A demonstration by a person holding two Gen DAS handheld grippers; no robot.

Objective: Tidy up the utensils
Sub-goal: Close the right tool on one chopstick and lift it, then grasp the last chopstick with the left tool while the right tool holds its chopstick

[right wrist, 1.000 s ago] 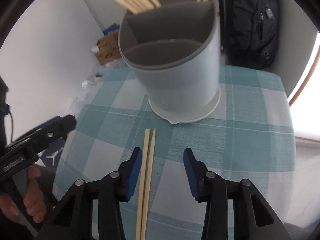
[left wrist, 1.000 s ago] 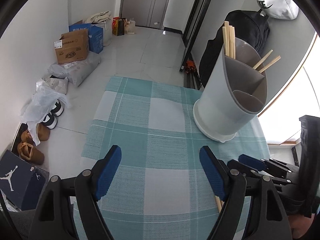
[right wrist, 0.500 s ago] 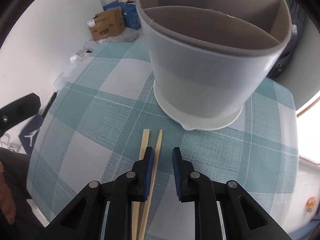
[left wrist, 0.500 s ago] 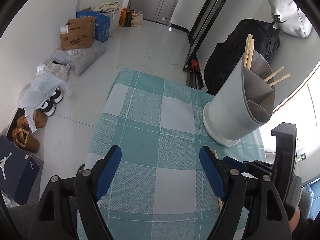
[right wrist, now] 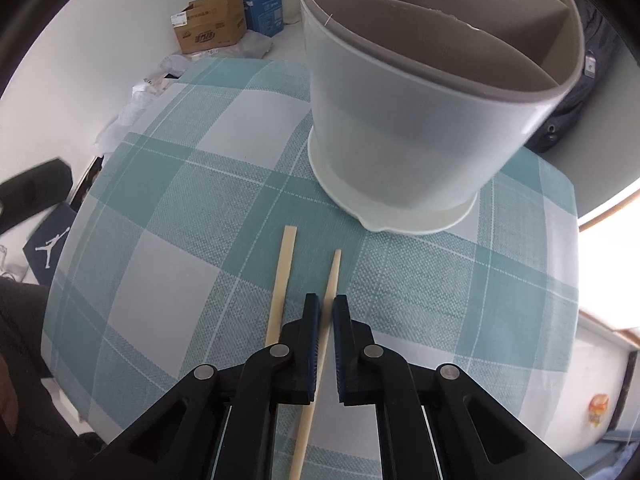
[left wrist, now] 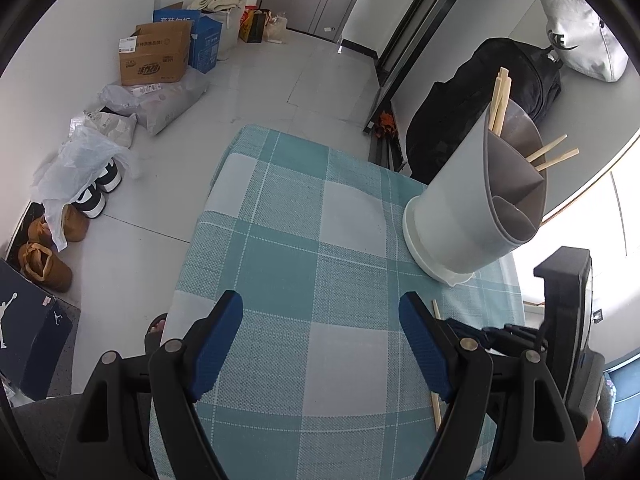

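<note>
The right gripper (right wrist: 325, 312) has its two blue-padded jaws drawn nearly together around one pale wooden chopstick (right wrist: 326, 304), which runs between the pads and points toward the holder; whether the pads actually press on the wood cannot be told for certain, though the gap looks no wider than the stick. A second pale wooden chopstick (right wrist: 282, 280) lies free on the teal-and-white checked tablecloth (right wrist: 192, 208), just beside the left pad and roughly parallel to the first. Both tips stop short of the grey plastic utensil holder with inner dividers (right wrist: 420, 120), which stands upright on its white base toward the far right corner of the cloth.

The left wrist view gives what the right cannot: the left gripper (left wrist: 320, 344) hangs over the near part of the cloth with its blue-padded jaws spread wide and nothing between them. From here the holder (left wrist: 460, 216) shows its tall side, with several chopsticks already standing in its far compartments (two leaning outward, a few upright at the back), and a short length of chopstick (left wrist: 436, 312) peeks out beside the right pad. The right gripper's black frame (left wrist: 560, 320) sits at the near right edge of the cloth.

Only the left view takes in the floor: a brown cardboard box (left wrist: 154, 58), a black backpack (left wrist: 480, 92) and shoes (left wrist: 48, 256).
</note>
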